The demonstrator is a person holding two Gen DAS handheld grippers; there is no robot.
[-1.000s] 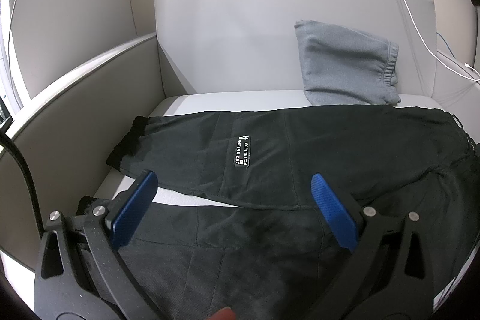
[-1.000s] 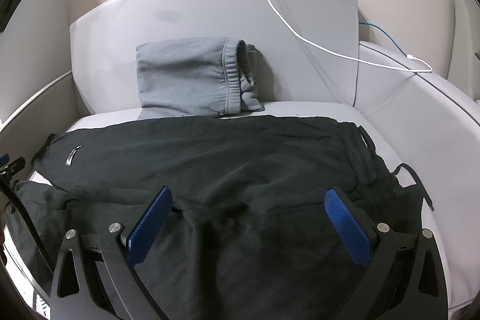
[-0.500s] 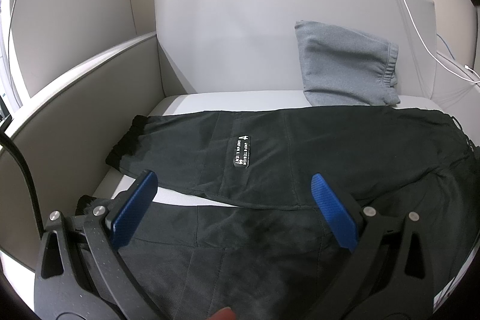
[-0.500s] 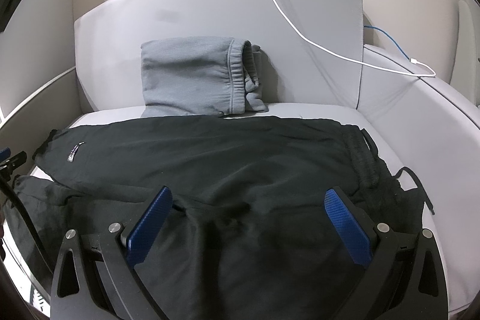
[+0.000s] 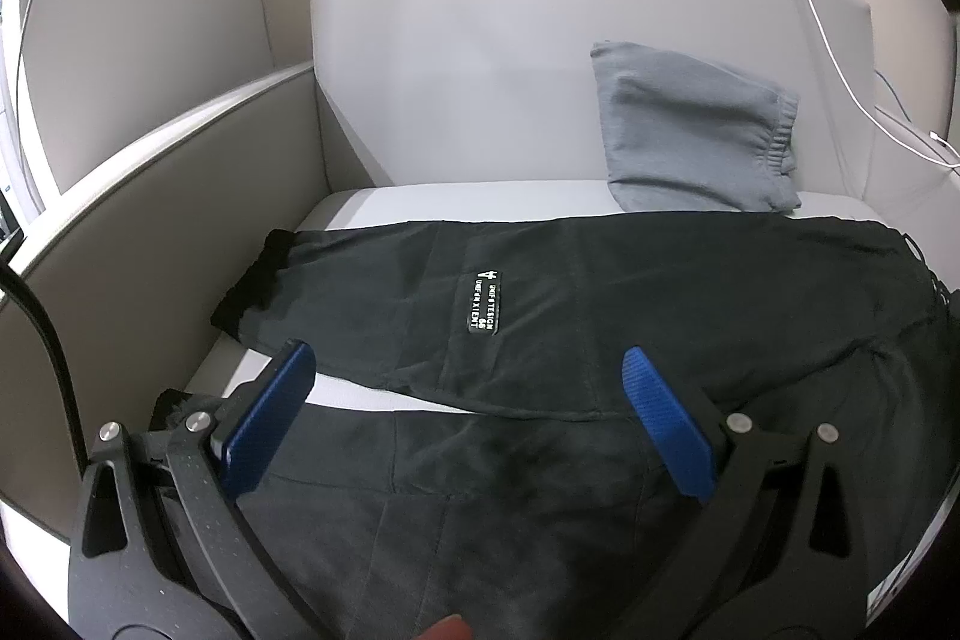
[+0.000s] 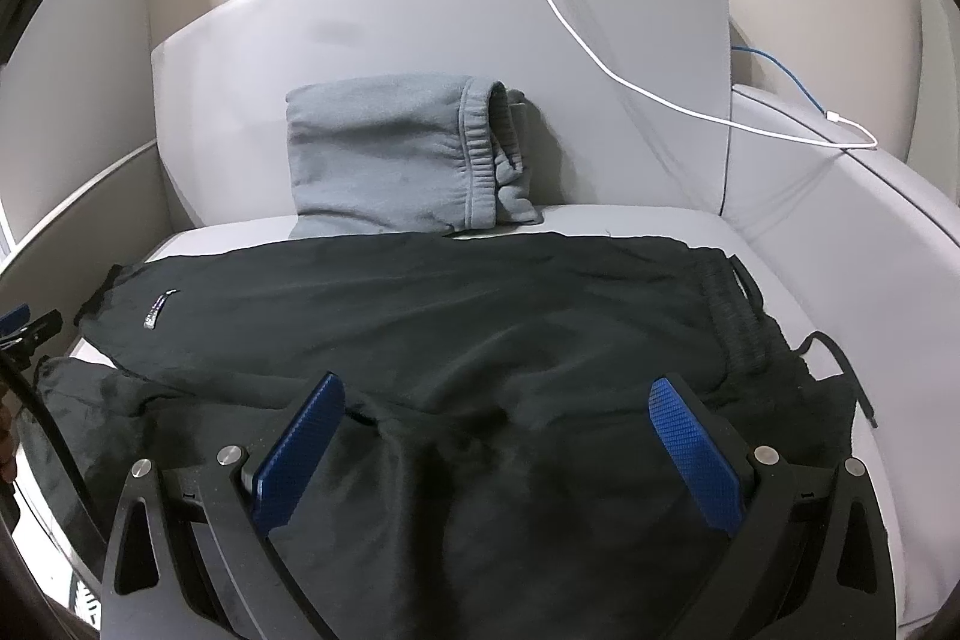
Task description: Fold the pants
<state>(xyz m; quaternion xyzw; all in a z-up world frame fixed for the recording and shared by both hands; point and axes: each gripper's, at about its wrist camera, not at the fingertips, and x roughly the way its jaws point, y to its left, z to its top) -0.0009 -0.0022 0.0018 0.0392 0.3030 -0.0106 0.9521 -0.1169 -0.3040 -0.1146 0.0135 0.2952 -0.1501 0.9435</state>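
Black pants [image 5: 600,292] lie spread across the grey seat cushion, legs to the left, waistband with drawstring [image 6: 738,304] to the right. A white-lettered label [image 5: 485,301] sits on the far leg. The near leg [image 5: 480,490] lies under my left gripper [image 5: 468,370], which is open and empty above it. My right gripper [image 6: 498,388] is open and empty above the crotch area of the pants [image 6: 456,340]. The left gripper's tip [image 6: 24,325] shows at the left edge of the right wrist view.
Folded grey sweatpants [image 5: 696,130] [image 6: 402,160] lean against the sofa backrest [image 6: 420,10]. A white cable [image 6: 660,100] drapes over the backrest and right armrest [image 6: 840,232]. The left armrest [image 5: 150,196] bounds the seat. A blue cable [image 6: 774,64] runs behind.
The right wrist view has shifted slightly, the sofa and pants appearing a little lower and to the right. The left gripper and pants have not visibly moved.
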